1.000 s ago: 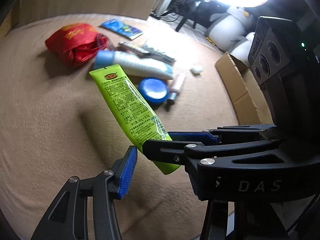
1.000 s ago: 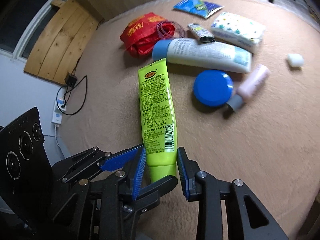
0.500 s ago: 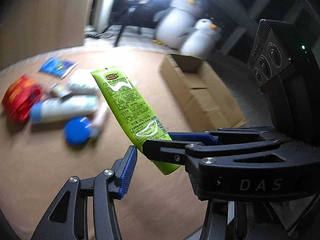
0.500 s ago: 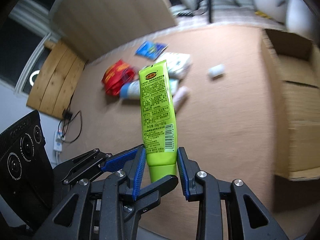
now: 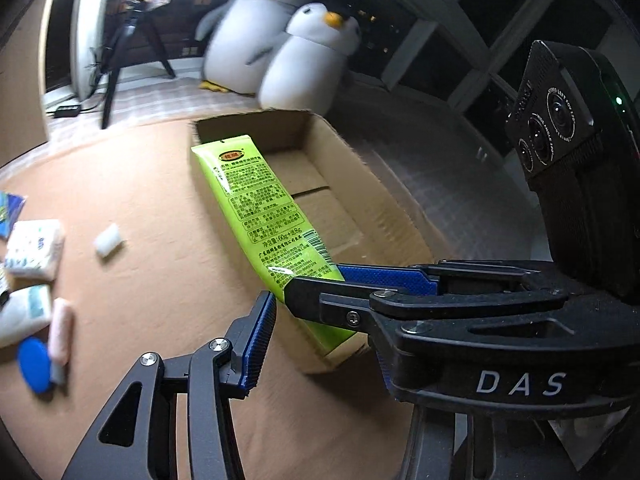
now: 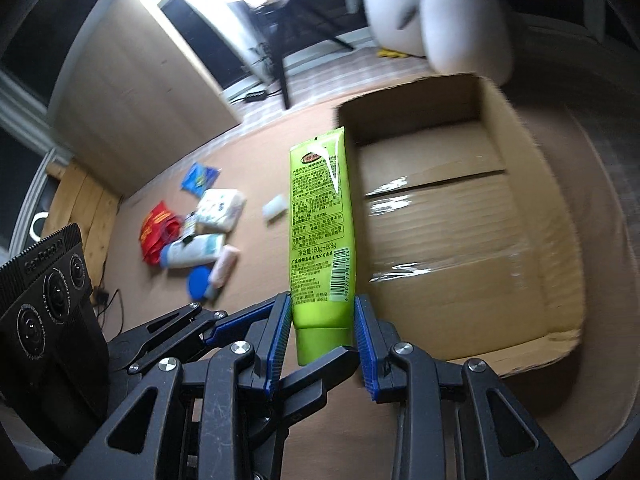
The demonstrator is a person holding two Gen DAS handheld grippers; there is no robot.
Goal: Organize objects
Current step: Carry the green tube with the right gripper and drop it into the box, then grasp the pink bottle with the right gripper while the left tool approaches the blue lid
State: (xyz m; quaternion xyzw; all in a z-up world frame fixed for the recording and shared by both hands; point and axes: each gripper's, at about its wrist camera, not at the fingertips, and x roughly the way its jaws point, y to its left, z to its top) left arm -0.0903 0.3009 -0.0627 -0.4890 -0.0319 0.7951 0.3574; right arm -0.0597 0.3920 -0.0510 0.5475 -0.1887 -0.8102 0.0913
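A lime-green tube [image 6: 320, 220] [image 5: 260, 200] with printed text juts forward, cap end toward me. My right gripper [image 6: 322, 306] is shut on it just above the cap, a blue pad on each side. In the left wrist view the right gripper [image 5: 316, 280] crosses from the right. My left gripper [image 5: 320, 320] stands open beside it; its visible blue pad is clear of the tube and its other finger is hidden. One of the left gripper's fingers [image 6: 316, 372] passes under the cap. The tube hangs above the near left edge of an open, empty cardboard box [image 6: 416, 116] [image 5: 260, 136].
Loose items lie on the tan carpet to the left: a white bottle [image 6: 196, 250], a blue lid [image 6: 199, 282], a pink tube [image 6: 224, 266], a tissue pack [image 6: 220, 208], a red bag [image 6: 156, 226], a small white piece [image 6: 274, 208]. Two plush penguins [image 5: 280, 40] and a tripod [image 5: 116, 52] stand beyond the box.
Both grippers have swung together away from the pile of items to the cardboard box, carrying the green tube. The grip on the tube and the left jaws look the same.
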